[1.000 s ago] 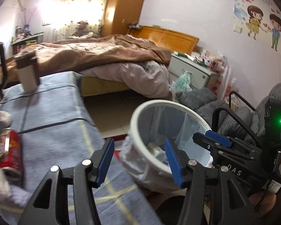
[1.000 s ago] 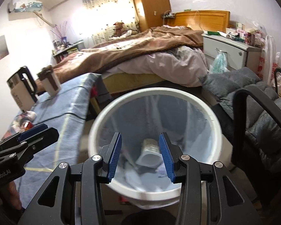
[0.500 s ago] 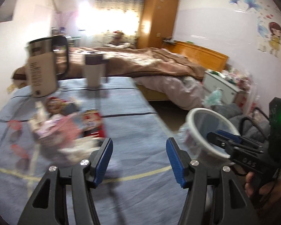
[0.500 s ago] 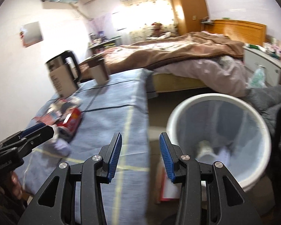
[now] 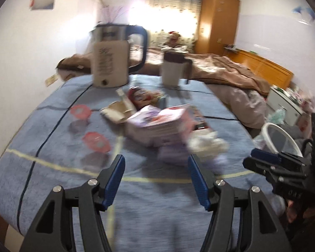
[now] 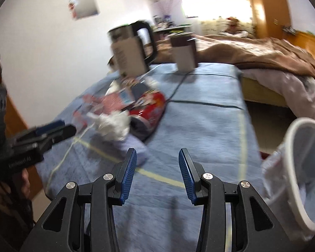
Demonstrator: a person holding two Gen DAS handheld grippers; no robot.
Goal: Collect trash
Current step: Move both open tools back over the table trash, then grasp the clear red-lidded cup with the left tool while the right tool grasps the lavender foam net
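Note:
A pile of trash lies on the blue tablecloth point(image 5: 52, 151): crumpled white tissue point(image 5: 208, 142) point(image 6: 113, 126), a red snack can point(image 6: 150, 109), pink packaging point(image 5: 157, 124) and torn cardboard point(image 5: 117, 113). The white bin point(image 6: 298, 163) with a bag stands off the table's right side; it also shows in the left wrist view point(image 5: 279, 136). My left gripper point(image 5: 156, 180) is open and empty, just short of the pile. My right gripper point(image 6: 157, 174) is open and empty over the cloth, right of the tissue.
A kettle point(image 5: 111, 61) and a white mug with a brown lid point(image 5: 172, 69) stand at the table's far end. Two red lids point(image 5: 94, 142) lie on the left of the cloth. A bed with a brown blanket point(image 6: 262, 52) is beyond.
Both grippers have swung left from above the bin to over the table, facing the trash pile. Both stay open and empty.

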